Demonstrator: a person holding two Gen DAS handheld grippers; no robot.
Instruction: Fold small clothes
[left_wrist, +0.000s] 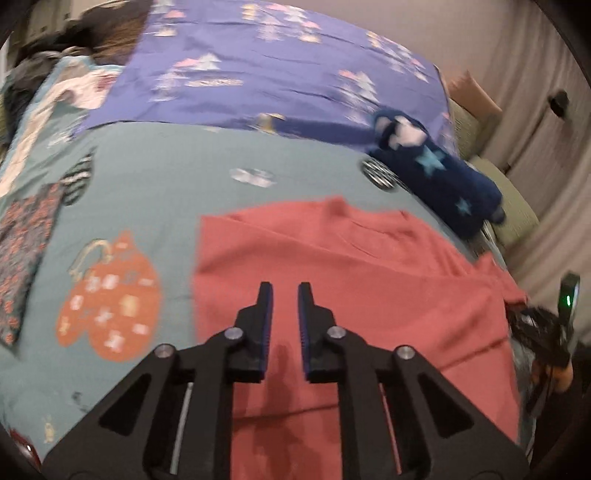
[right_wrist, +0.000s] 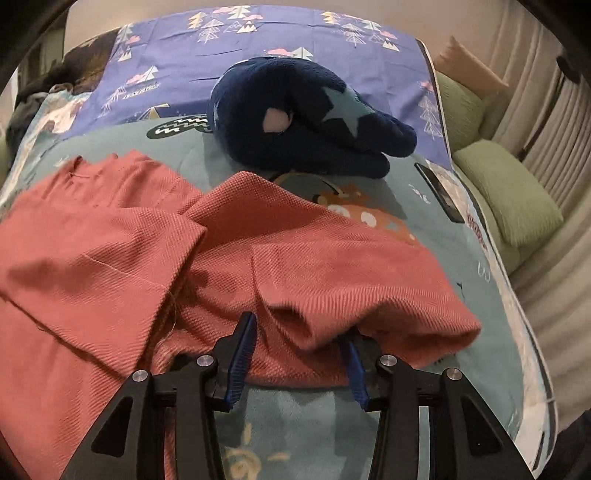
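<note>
- Far left of my left tongs (left_wrist: 285, 291), a dark floral garment (left_wrist: 26, 254) lies flat on the teal printed bedspread (left_wrist: 177, 173), well apart from my work; I read it as one already dealt with, though I cannot be sure.
- Just left of those tongs, an orange mitten print (left_wrist: 110, 295) shows on the bedspread, and the straight left edge of the coral knit garment (left_wrist: 332, 266) runs beside it.
- My left tongs hang over the coral garment with a narrow gap between the pads; nothing sits in that gap, so they pinch nothing.
- Ahead and to the right of them a navy star-patterned fleece (left_wrist: 439, 181) sits bunched, partly on the purple tree-print sheet (left_wrist: 258, 74).
- At the far right edge, my other tool shows dimly beside the garment's right side.
- From my right tongs (right_wrist: 297, 334), the coral garment (right_wrist: 258, 251) spreads left and ahead; a flap lies folded over to the left.
- My right tongs stand spread halfway, and a rolled fold of the coral hem bulges between the pads; I judge they grip it, though the right pad is partly hidden by cloth.
- The navy fleece (right_wrist: 303, 122) waits straight ahead, beyond the coral piece.
- I judge I am mid-fold on the coral garment: next, the right side should be carried leftward over the middle, with the left tongs pinning or taking the opposite edge so the layers stay square.
</note>
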